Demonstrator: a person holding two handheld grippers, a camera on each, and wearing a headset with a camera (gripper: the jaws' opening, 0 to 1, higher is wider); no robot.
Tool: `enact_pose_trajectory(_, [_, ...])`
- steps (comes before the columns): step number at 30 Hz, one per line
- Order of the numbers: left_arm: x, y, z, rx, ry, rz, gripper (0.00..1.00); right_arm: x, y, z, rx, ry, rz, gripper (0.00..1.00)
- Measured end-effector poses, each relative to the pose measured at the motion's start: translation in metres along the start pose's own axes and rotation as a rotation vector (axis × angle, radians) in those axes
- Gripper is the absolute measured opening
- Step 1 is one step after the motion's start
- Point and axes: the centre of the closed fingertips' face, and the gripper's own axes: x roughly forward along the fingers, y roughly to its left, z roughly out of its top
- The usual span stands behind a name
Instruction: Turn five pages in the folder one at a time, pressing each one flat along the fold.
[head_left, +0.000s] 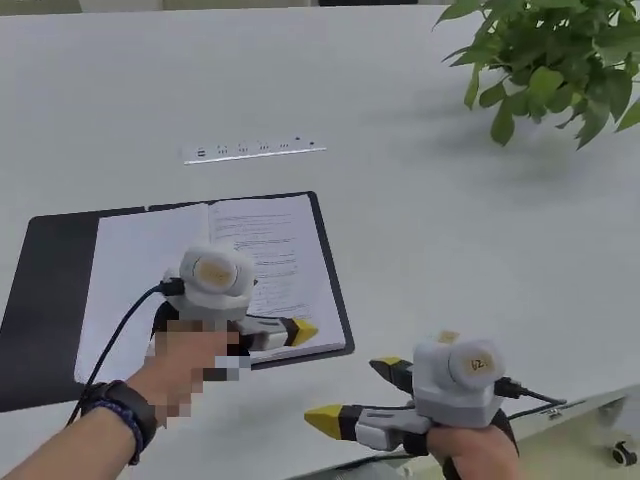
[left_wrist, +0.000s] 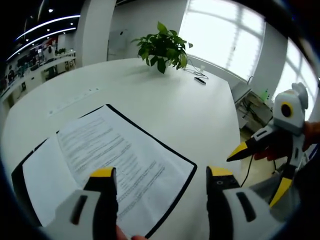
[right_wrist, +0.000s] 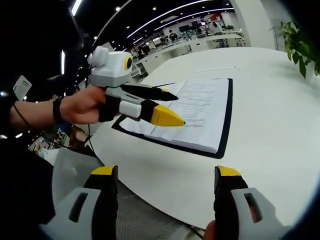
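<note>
Table (head_left: 450, 220): white, with the folder lying flat on it.
Folder (head_left: 45, 300): black cover, lay open, blank white sheet on its left half and printed page (head_left: 272, 250) on its right half.
Plant (head_left: 560, 60): green leaves, well beyond the folder and off to its right.
Power strip (head_left: 255, 150): white, flush in the table, just beyond the folder's far edge.
Left gripper (head_left: 303, 330): held in a hand (head_left: 185, 365), was over the near right corner of the folder, above the printed page. Jaws were spread wide and held nothing. Could not tell whether it touched the paper.
Right gripper (head_left: 352, 392): was clear of the folder, to the right of its near corner and nearer the person, tips pointing back toward the folder. Jaws were wide apart and held nothing.
</note>
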Motion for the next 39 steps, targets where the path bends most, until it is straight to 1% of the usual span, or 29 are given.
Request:
enact_pose_trajectory(2, [0.006,0.0,-0.001,-0.001,0.004,0.007,0.73,0.001,-0.001,-0.003,-0.005,0.013,0.008,0.78])
enact_pose_trajectory(4, [0.014,0.001,-0.003,-0.006,0.014,0.015,0.73,0.002,-0.003,-0.003,-0.011,0.023,0.009,0.78])
enact_pose_trajectory(6, [0.021,0.0,-0.005,-0.004,0.024,0.023,0.73,0.001,-0.005,-0.001,-0.015,0.021,0.011,0.78])
enact_pose_trajectory(9, [0.028,0.001,-0.003,-0.013,0.024,0.044,0.74,0.001,-0.007,0.002,-0.02,0.023,0.018,0.78])
enact_pose_trajectory(10, [0.031,0.0,-0.002,-0.009,0.021,0.053,0.75,0.001,-0.008,0.001,-0.023,0.028,0.017,0.78])
enact_pose_trajectory(13, [0.039,-0.002,-0.002,0.011,0.028,0.068,0.75,0.001,-0.011,0.0,-0.022,0.035,0.017,0.78])
enact_pose_trajectory(16, [0.047,-0.004,-0.006,0.024,0.048,0.069,0.75,0.0,-0.012,-0.002,-0.022,0.044,0.021,0.78])
enact_pose_trajectory(17, [0.051,-0.004,-0.008,0.031,0.054,0.076,0.75,0.0,-0.013,-0.002,-0.024,0.047,0.022,0.77])
enact_pose_trajectory(19, [0.055,-0.004,-0.012,0.069,0.074,0.09,0.74,0.001,-0.013,-0.005,-0.025,0.057,0.024,0.77])
enact_pose_trajectory(23, [0.061,-0.002,-0.017,0.084,0.099,0.103,0.75,0.002,-0.015,-0.007,-0.023,0.065,0.029,0.77])
enact_pose_trajectory(24, [0.061,0.001,-0.021,0.108,0.118,0.119,0.74,0.002,-0.014,-0.007,-0.023,0.067,0.031,0.77])
enact_pose_trajectory(25, [0.061,0.002,-0.024,0.132,0.135,0.124,0.73,0.002,-0.014,-0.007,-0.024,0.067,0.033,0.76])
enact_pose_trajectory(26, [0.061,0.005,-0.029,0.166,0.154,0.139,0.72,0.002,-0.014,-0.006,-0.026,0.068,0.035,0.76])
enact_pose_trajectory(27, [0.061,0.004,-0.033,0.173,0.165,0.139,0.71,0.002,-0.014,-0.007,-0.027,0.069,0.035,0.76])
enact_pose_trajectory(28, [0.061,0.002,-0.03,0.158,0.141,0.136,0.71,0.003,-0.014,-0.007,-0.027,0.071,0.036,0.76])
enact_pose_trajectory(30, [0.06,0.003,-0.029,0.15,0.14,0.134,0.71,0.004,-0.015,-0.007,-0.026,0.073,0.038,0.76])
enact_pose_trajectory(36, [0.059,0.004,-0.03,0.153,0.138,0.119,0.7,0.008,-0.015,-0.004,-0.026,0.076,0.045,0.75])
enact_pose_trajectory(39, [0.058,0.008,-0.028,0.15,0.129,0.111,0.67,0.011,-0.014,-0.002,-0.037,0.078,0.053,0.74])
